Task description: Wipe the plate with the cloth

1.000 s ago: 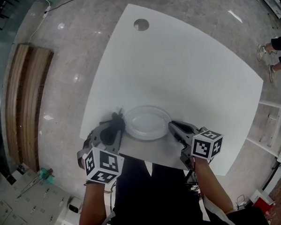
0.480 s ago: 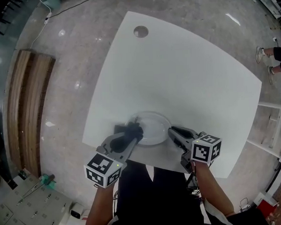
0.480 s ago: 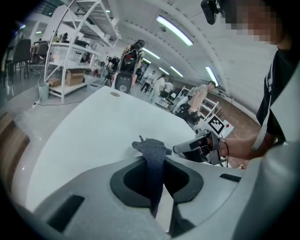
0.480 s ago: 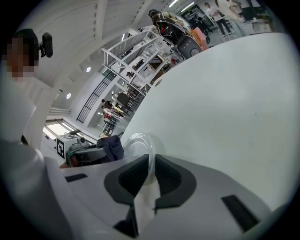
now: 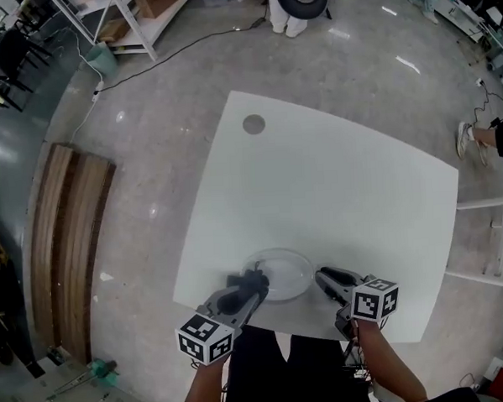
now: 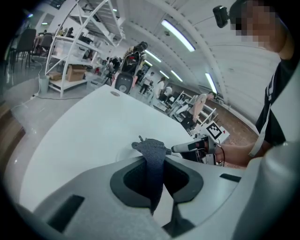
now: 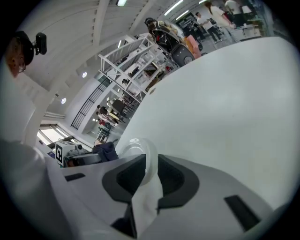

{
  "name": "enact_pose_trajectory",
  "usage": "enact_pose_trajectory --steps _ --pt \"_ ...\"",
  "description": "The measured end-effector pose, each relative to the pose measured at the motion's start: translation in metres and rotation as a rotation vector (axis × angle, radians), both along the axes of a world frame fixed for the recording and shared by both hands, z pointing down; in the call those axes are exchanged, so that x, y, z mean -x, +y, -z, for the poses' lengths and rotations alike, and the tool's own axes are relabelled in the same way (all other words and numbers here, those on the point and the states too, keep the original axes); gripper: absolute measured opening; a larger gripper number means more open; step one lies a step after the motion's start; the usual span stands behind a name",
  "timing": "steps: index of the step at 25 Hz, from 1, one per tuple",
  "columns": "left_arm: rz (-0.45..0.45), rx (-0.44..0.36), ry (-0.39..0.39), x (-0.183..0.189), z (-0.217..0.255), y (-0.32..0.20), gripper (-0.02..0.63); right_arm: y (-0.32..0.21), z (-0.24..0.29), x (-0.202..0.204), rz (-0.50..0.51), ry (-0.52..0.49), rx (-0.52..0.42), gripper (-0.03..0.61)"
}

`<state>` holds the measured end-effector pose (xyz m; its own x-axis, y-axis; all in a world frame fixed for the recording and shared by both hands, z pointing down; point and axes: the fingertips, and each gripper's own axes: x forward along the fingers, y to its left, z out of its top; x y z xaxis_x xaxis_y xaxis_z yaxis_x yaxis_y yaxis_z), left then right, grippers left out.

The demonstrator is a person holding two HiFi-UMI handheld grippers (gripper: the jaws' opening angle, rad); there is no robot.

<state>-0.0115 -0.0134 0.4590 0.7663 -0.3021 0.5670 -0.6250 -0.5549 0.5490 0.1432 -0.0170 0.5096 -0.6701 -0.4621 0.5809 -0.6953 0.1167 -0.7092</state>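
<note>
Low in the head view, found the plate (image 5: 287,270) near the front edge of the white table (image 5: 335,183), pale on pale and hard to trace round its rim. Held the dark cloth (image 6: 151,154) pinched tight between the narrow jaws of the left gripper (image 5: 254,281), with a bunched end poking out past the tips and the rest running down between the pads out of sight. Reached with that cloth over the plate's left side. Could not tell whether cloth met plate, having lost most of the plate behind the gripper's own body in the left gripper view.

Kept the right gripper (image 5: 323,276) at the plate's right edge, jaws opening, with the rim standing between them in the right gripper view. Made out only that curved slice of rim there, with the rest covered by the jaws.

Saw the forearms (image 5: 388,367) cut off by the lower edge of the head view. Noted a round hole (image 5: 253,124) near the table's far left corner, a wooden bench (image 5: 69,247) on the floor at the left, and a shoe (image 5: 467,138) by the right edge, its wearer cropped away.
</note>
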Motion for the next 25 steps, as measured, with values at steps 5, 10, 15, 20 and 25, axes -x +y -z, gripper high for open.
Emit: enact_pose_trajectory --steps 5,10,15,20,25 --pt "-0.04 -0.006 0.131 0.015 0.037 0.03 0.051 0.019 0.072 -0.001 -0.067 -0.169 -0.191 0.014" --pt "-0.234 -0.137 0.209 -0.002 0.101 0.082 0.051 0.057 0.193 0.015 -0.012 -0.24 -0.489 0.005" --pt "-0.321 -0.233 0.326 -0.02 0.131 0.092 0.051 0.079 0.244 0.05 0.076 -0.247 -0.661 0.005" --pt "-0.299 -0.315 0.371 -0.025 0.189 0.114 0.051 0.109 0.294 0.065 0.128 -0.29 -0.761 0.005" --pt "-0.291 -0.363 0.424 -0.037 0.221 0.144 0.051 0.135 0.326 0.056 0.102 -0.418 -0.829 0.005"
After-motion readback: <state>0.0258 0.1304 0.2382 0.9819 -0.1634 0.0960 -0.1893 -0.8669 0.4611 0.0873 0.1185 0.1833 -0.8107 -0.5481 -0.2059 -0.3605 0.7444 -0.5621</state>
